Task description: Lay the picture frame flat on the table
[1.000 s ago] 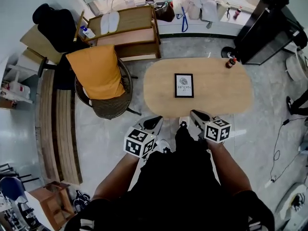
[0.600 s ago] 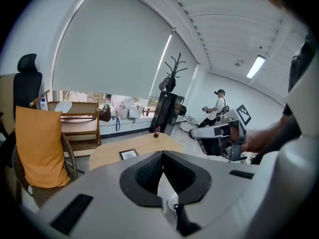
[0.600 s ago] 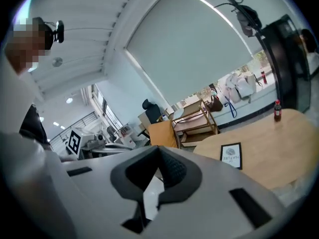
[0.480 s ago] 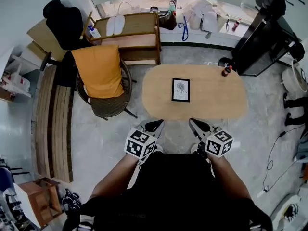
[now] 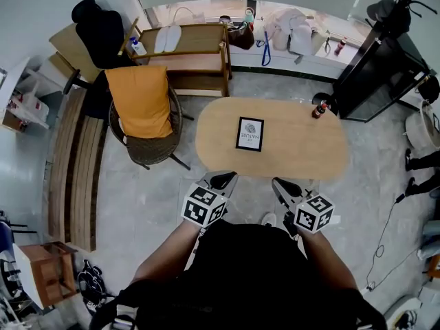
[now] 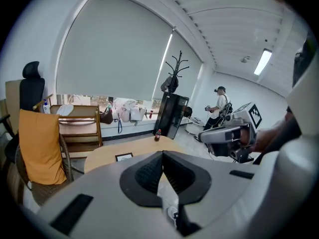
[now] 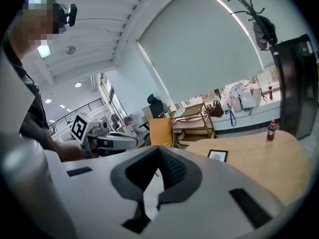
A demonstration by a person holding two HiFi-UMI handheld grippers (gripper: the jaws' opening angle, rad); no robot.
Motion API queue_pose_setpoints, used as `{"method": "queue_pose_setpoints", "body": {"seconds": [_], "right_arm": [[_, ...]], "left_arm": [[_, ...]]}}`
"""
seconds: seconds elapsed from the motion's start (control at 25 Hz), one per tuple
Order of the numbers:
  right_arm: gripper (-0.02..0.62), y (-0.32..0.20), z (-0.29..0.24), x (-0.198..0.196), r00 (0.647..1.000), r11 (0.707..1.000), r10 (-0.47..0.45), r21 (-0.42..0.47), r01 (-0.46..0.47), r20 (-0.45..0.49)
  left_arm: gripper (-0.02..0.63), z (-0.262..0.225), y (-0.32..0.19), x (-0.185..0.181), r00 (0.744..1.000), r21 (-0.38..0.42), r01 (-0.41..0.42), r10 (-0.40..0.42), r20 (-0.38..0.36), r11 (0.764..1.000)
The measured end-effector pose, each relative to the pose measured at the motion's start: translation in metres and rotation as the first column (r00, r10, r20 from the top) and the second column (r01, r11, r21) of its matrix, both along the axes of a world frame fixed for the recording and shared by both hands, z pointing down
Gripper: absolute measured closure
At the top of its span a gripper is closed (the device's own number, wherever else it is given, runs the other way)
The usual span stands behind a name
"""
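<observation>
The black picture frame with a white print lies flat, face up, on the middle of the oval wooden table. Both grippers are held near the person's body, short of the table's near edge. My left gripper is shut with nothing in it, and my right gripper is also shut and empty. In the left gripper view the frame shows small beyond the closed left gripper. The right gripper view shows the frame far past the closed right gripper.
A small dark bottle stands at the table's far right end. A wicker chair with an orange cushion sits left of the table, a wooden shelf behind it. A black cabinet stands at the back right. A person stands far off.
The head view has shifted, so the table and frame now sit a little further left and up. Both grippers stay close to the body; the frame has not moved.
</observation>
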State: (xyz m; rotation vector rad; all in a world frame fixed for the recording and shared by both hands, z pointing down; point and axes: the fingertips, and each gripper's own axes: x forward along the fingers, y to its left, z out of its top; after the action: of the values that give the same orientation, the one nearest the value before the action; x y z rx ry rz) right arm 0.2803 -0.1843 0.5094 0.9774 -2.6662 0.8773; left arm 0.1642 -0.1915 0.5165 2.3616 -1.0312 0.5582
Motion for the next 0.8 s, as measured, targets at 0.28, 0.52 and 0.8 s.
{"method": "queue_pose_setpoints", "body": {"seconds": [0.28,0.52,0.8], "right_arm": [[0.594,0.001,-0.005,0.027,0.999,1.0,0.011,0.008,-0.012,0.048],[0.594,0.002,-0.004,0.028,0.999,1.0,0.013,0.019,-0.014,0.051],[0.594,0.004,-0.005,0.023,0.999,0.999,-0.008,0.038,0.007,0.034]], "left_arm": [[0.6,-0.004,0.009,0.03,0.998,0.002,-0.038,0.037,0.047,0.999],[0.6,-0.003,0.015,0.037,0.996,0.001,-0.054,0.054,0.069,0.999],[0.6,-0.005,0.016,0.038,0.995,0.007,-0.063,0.062,0.073,0.998]]}}
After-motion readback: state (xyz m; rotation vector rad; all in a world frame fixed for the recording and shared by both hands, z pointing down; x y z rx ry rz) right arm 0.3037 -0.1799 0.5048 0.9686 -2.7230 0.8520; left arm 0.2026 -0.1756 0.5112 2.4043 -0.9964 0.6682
